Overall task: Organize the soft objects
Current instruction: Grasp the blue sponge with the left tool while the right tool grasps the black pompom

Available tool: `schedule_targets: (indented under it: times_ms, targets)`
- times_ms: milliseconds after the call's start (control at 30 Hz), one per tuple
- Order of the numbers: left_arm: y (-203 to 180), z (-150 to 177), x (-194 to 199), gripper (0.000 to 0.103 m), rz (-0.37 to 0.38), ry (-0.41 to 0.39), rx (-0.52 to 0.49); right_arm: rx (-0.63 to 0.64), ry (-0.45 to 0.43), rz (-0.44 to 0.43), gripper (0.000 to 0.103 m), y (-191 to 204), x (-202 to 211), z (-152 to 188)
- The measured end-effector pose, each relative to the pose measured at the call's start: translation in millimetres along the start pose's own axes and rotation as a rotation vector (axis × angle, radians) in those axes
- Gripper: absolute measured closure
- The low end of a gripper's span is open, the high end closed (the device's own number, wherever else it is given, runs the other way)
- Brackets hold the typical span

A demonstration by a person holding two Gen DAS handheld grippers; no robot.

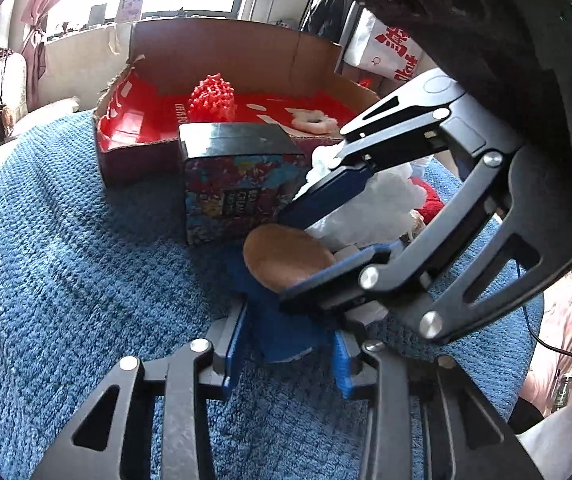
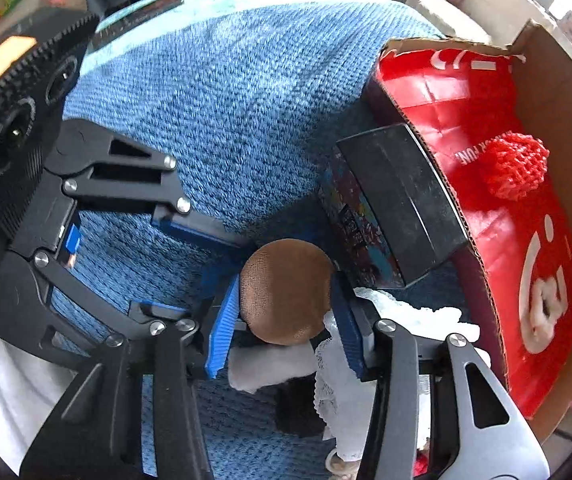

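Note:
A cloth doll with a bald brown head [image 2: 286, 288], white body and lace dress [image 2: 337, 376] lies on the blue knit blanket [image 2: 226, 100]. My right gripper [image 2: 286, 320] has its blue pads on both sides of the head, closed on it. In the left wrist view the same head [image 1: 286, 256] sits between the right gripper's blue pads [image 1: 325, 192]. My left gripper [image 1: 286, 348] is open just below the doll, its fingers apart over the blanket. A red mesh pouf [image 1: 212, 98] and a white ring-shaped soft thing [image 1: 313, 120] lie in the red-lined cardboard box [image 1: 246, 48].
A colourful box with a black lid [image 1: 238, 184] stands between the doll and the cardboard box. A red soft item [image 1: 429, 200] lies behind the doll's white dress. Pink fabric [image 1: 565, 320] lies off the blanket's right edge.

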State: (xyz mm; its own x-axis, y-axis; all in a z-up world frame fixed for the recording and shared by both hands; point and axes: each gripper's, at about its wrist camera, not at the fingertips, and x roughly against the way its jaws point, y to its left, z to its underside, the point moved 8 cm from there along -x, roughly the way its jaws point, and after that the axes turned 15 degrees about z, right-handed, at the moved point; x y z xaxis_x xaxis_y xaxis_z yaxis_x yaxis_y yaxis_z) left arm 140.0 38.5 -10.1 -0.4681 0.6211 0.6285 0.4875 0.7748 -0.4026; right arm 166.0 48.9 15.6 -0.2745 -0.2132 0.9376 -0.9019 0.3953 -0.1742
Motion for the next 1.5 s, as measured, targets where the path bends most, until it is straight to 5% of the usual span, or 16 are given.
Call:
schedule_targets:
  times_ms: [100,167,200,333,400,467,500,933,1033,1100,1133,1333,1500]
  targets:
    - [-3,1,6,0.073,-0.014,-0.012,-0.011,-0.03,-0.042,0.006,0.063,-1,12,2]
    - [-4,2,10,0.092,0.0,-0.019,0.006,-0.061,-0.073,0.01,0.071,-1,24,7]
    - [-4,3,11,0.092,0.004,-0.02,0.014,-0.08,-0.089,0.001,0.078,-3,30,8]
    - [1,5,15,0.091,-0.017,-0.023,0.03,-0.13,-0.141,-0.009,0.078,0,49,13]
    - [0,7,17,0.077,-0.016,-0.024,0.029,-0.15,-0.148,0.008,0.078,-1,49,13]
    - [-4,7,21,0.041,-0.022,-0.045,0.023,-0.155,-0.144,0.001,0.078,-1,51,18]
    - [-5,5,22,0.036,-0.027,-0.056,0.016,-0.159,-0.151,0.003,0.078,0,53,20]
    - [-3,-11,8,0.028,-0.002,-0.02,-0.036,-0.362,-0.202,-0.011,0.077,7,60,61]
    - [-4,-9,5,0.027,-0.008,-0.01,-0.05,-0.414,-0.215,0.02,0.071,8,58,72]
    - [-4,-7,2,0.024,-0.02,0.0,-0.059,-0.459,-0.23,0.031,0.032,6,58,77]
    - [-5,-6,1,0.023,-0.023,0.003,-0.062,-0.482,-0.237,0.047,0.026,5,58,81]
    - [-7,-4,-3,0.022,-0.042,0.015,-0.081,-0.565,-0.302,0.127,0.025,-1,64,93]
    - [-3,-2,-12,0.031,-0.072,0.041,-0.076,-0.595,-0.273,0.206,0.032,-8,49,98]
